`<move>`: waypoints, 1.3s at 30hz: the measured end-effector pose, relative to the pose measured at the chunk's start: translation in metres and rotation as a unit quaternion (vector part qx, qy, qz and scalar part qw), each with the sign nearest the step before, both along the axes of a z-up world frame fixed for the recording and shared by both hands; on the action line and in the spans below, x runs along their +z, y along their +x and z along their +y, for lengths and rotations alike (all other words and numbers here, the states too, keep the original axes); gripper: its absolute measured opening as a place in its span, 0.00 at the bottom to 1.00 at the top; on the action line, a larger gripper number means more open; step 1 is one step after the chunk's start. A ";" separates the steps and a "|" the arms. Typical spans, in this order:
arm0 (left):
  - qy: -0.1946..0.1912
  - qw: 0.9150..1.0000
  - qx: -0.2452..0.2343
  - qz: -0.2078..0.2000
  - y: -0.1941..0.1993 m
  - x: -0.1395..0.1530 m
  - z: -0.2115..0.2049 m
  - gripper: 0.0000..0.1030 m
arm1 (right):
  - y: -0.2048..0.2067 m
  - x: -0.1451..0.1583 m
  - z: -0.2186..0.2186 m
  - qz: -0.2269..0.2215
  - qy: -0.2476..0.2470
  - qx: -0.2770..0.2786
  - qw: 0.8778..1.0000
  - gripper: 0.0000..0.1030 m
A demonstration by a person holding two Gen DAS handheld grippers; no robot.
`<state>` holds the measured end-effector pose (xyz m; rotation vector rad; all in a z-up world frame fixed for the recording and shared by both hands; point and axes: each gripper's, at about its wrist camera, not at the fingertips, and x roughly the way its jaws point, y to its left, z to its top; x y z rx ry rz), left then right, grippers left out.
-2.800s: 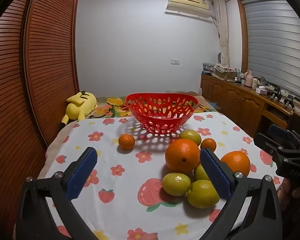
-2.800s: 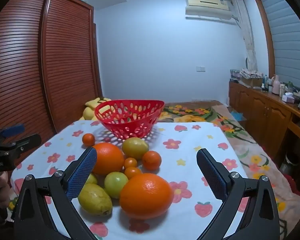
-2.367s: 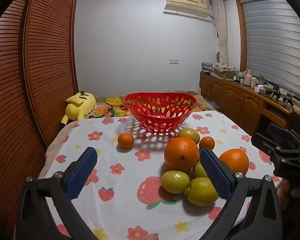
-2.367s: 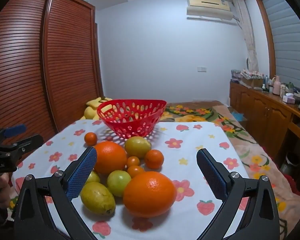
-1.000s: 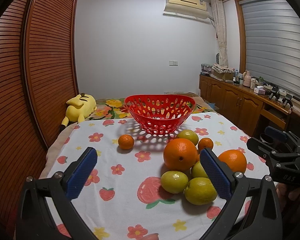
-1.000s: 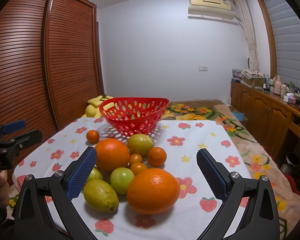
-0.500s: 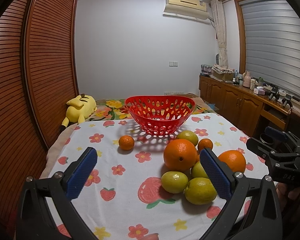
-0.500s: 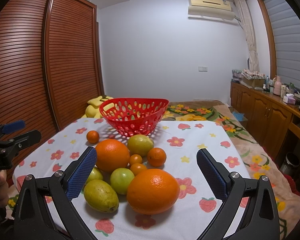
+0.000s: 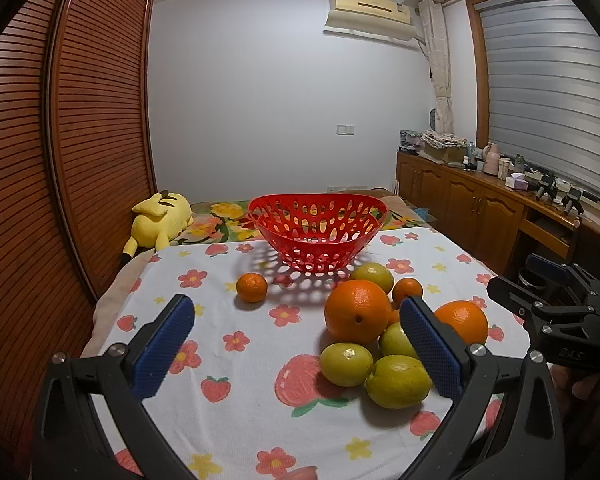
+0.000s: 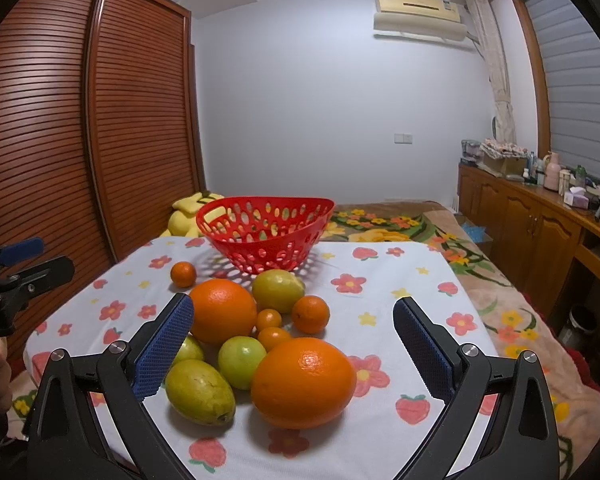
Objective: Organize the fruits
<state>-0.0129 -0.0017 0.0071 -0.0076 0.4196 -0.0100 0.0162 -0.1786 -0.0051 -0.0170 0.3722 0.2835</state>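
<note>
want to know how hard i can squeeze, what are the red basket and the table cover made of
Red basket: seemingly moulded plastic, glossy, with punched oval holes and thin rigid walls. Table cover: looks like woven cloth, matte, printed with flowers and strawberries, draping softly over the edge.

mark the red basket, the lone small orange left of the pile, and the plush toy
red basket (image 9: pixel 374 210): left wrist view, right rim.
lone small orange (image 9: pixel 251 287): left wrist view, centre of fruit.
plush toy (image 9: pixel 161 219): left wrist view, yellow body.
</note>
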 end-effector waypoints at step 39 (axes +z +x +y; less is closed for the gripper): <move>-0.032 0.989 -0.068 0.124 0.039 -0.067 -0.007 1.00 | 0.041 -0.066 -0.007 0.128 -0.013 0.031 0.991 0.99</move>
